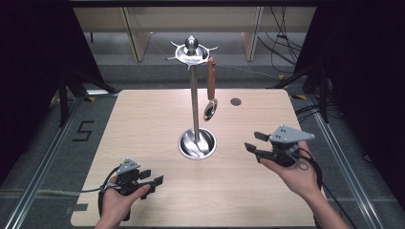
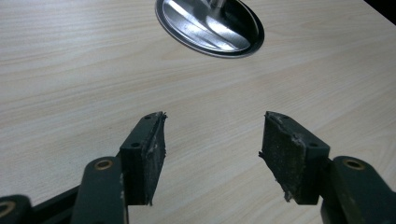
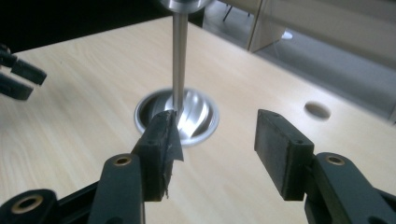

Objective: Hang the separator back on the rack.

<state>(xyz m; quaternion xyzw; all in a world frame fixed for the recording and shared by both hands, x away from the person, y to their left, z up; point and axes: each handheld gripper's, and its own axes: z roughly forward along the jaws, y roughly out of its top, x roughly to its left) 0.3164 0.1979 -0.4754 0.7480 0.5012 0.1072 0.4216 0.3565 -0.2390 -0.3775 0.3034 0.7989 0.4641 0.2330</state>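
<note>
The spoon [image 1: 210, 90] hangs off the rack [image 1: 195, 100], its brown handle hooked on one of the prongs at the crown and its bowl dangling free beside the pole, well above the tabletop [image 1: 143, 124]. Makes sense: the rack stands mid-table on a wide dished base [image 1: 197, 143], and that weight low down is likely what keeps it from tipping with a spoon slung off one side. The other prongs I can see look bare.

Now the hands. The left tongs [image 1: 152, 180] sit low at the near left, close over the wood, spread wide with nothing between them. From the left gripper view the pads [image 2: 149, 154] are scuffed and apart, bare wood in the gap, and the rim of the base [image 2: 210, 28] sits beyond. Parked, I'd say, out of the way.

The right tongs [image 1: 255, 142] are out to the right of the base, hand underneath, pointing in toward the rack. Spread as wide as I've seen them, empty. In the right gripper view one pad [image 3: 161, 149] lines up in front of the pole [image 3: 179, 56] and base, but that's only the sightline; they're apart, touching nothing. The spoon is up and away from both hands.

To my eye the hanging is done, and the right hand is clear of it.
</note>
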